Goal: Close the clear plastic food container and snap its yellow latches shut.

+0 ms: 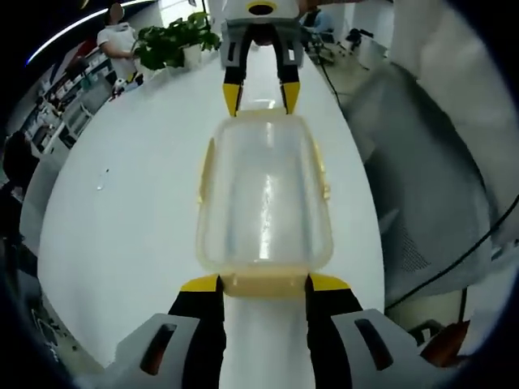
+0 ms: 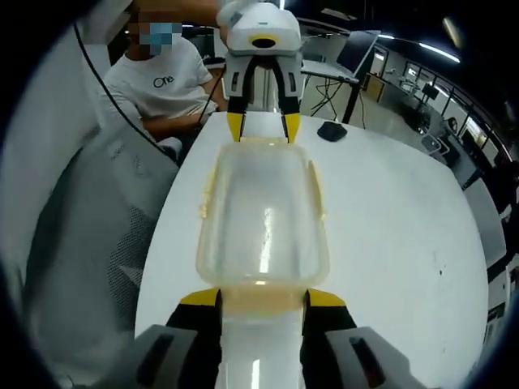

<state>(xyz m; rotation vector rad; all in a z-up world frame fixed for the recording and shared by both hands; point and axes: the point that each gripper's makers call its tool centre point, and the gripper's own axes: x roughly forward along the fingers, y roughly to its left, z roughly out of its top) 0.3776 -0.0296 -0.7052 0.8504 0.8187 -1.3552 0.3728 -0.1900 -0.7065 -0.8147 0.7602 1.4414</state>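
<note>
Two grippers, one container, facing each other end to end across a white worktop (image 1: 122,235).

Container (image 1: 263,203): clear plastic, lid already seated on top, lying lengthwise between the two sets of fingers. Yellow latches at each short end and along the long sides; the side latch (image 1: 323,174) appears to stand slightly off the wall, though whether it is snapped cannot be told.

Left gripper (image 1: 263,285): fingers apart, tips flanking the near end latch (image 1: 263,284), which sits just between them. Whether the tips touch the latch is unclear.

Right gripper (image 2: 261,301): fingers likewise apart, bracketing the opposite end latch (image 2: 263,300). In the left gripper view it stands at the far end of the container, tips at the rim.

Surroundings: potted plant (image 1: 174,40) far beyond the left fingers; dark mouse-like object (image 2: 331,131) beyond the right fingers; a seated person in a white shirt (image 2: 166,85); grey chair back (image 2: 89,243) beside the worktop.

Handling advice: the step in hand looks to be pressing the end latches home. Best done with both grippers pushing inward together, so the container is braced and does not slide. Keep tips low on the latch flap, then attend to the side latches.
</note>
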